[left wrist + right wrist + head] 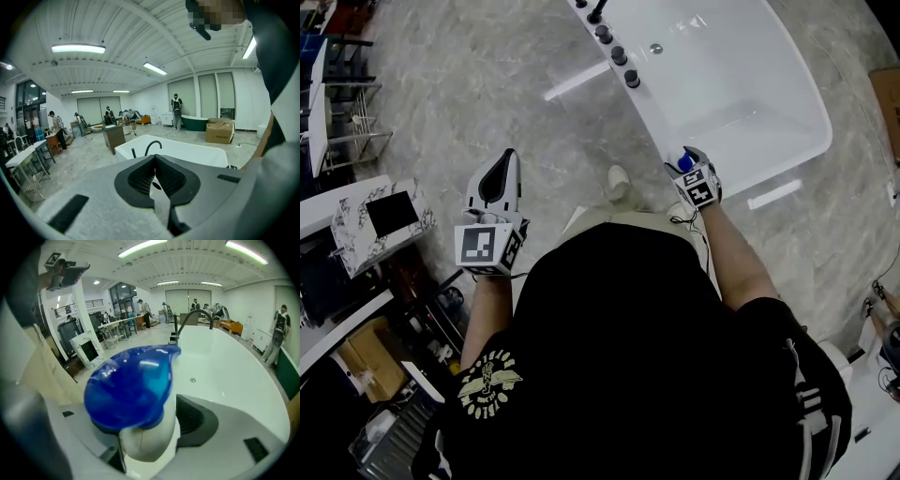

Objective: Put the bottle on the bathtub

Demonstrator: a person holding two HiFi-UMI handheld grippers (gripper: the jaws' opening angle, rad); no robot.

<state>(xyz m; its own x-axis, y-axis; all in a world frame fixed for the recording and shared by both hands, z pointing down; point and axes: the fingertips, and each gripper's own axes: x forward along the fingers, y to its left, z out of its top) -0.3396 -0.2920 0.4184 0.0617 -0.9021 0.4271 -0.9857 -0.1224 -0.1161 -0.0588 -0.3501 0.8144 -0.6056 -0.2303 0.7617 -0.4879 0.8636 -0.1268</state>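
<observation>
The right gripper (pixel 683 164) is clamped on the white plastic bottle with a blue teardrop cap (pixel 131 386); cap forward, it sits at the near rim of the glossy white bathtub (pixel 807 156); the left gripper (pixel 504 161), jaws together and empty, hangs well apart.

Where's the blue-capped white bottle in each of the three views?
Head view: blue-capped white bottle right of centre, in the right hand-held gripper.
Left gripper view: not in it.
Right gripper view: bottle centre-left, between the jaws.
Shared landmark: white bathtub.
</observation>
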